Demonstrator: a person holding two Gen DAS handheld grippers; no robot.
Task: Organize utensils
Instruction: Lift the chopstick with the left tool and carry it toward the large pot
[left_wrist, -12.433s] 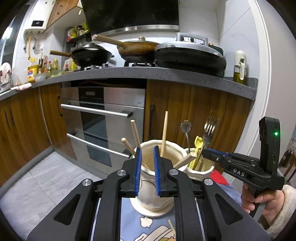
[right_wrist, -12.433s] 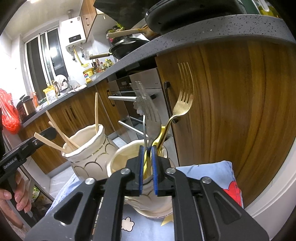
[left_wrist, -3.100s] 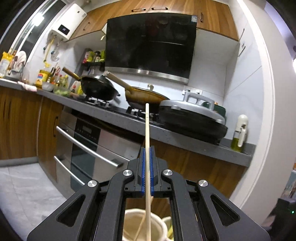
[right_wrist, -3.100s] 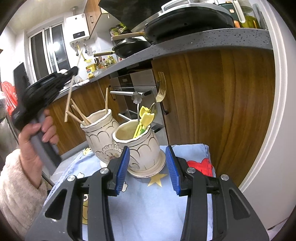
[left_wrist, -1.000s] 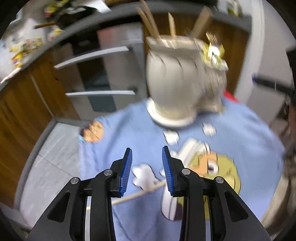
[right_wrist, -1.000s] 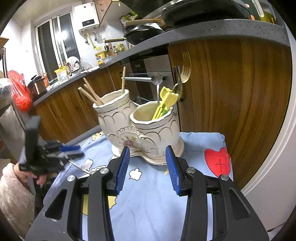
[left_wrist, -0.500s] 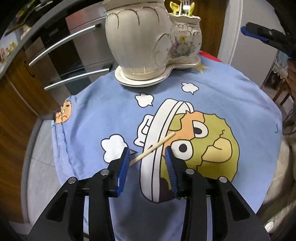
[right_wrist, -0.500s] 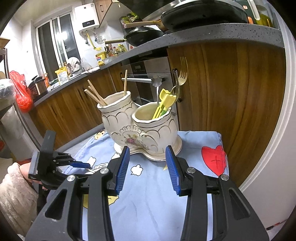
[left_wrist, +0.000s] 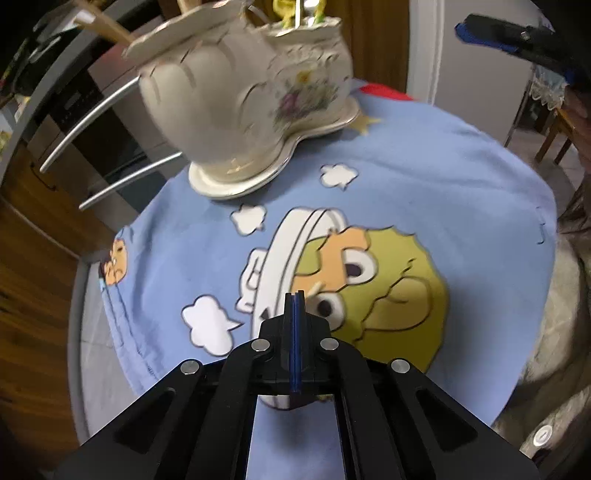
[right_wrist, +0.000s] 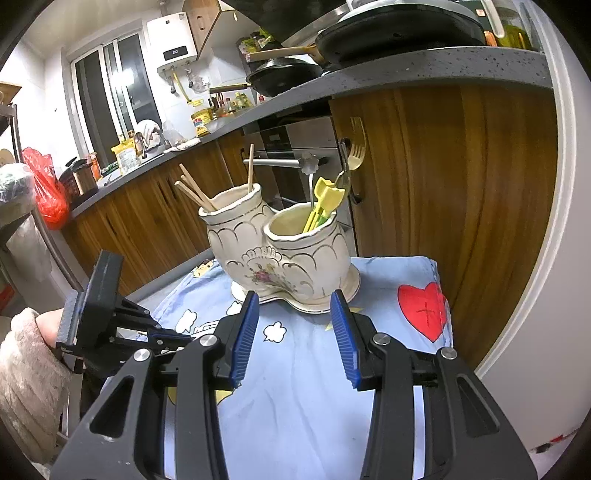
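A cream double ceramic utensil holder (left_wrist: 243, 92) (right_wrist: 280, 251) stands at the far side of a small table under a blue cartoon cloth (left_wrist: 424, 177). Its left pot holds wooden chopsticks (right_wrist: 195, 192); its right pot holds a gold fork (right_wrist: 356, 151), a spoon and yellow utensils (right_wrist: 327, 199). My left gripper (left_wrist: 295, 295) is shut low over the cloth on a wooden chopstick, whose tip (left_wrist: 316, 287) pokes out to the right of the fingers. It also shows in the right wrist view (right_wrist: 162, 338). My right gripper (right_wrist: 295, 332) is open and empty, in front of the holder.
Wooden kitchen cabinets (right_wrist: 443, 177) and an oven with steel handles (left_wrist: 107, 107) stand behind the table. A counter (right_wrist: 406, 70) with pans runs above them. A red bag (right_wrist: 44, 192) hangs at the far left. The table edge drops off on the left (left_wrist: 79, 295).
My left gripper has closed on the chopstick that lay on the cloth between its open fingers. The right gripper has hardly moved.
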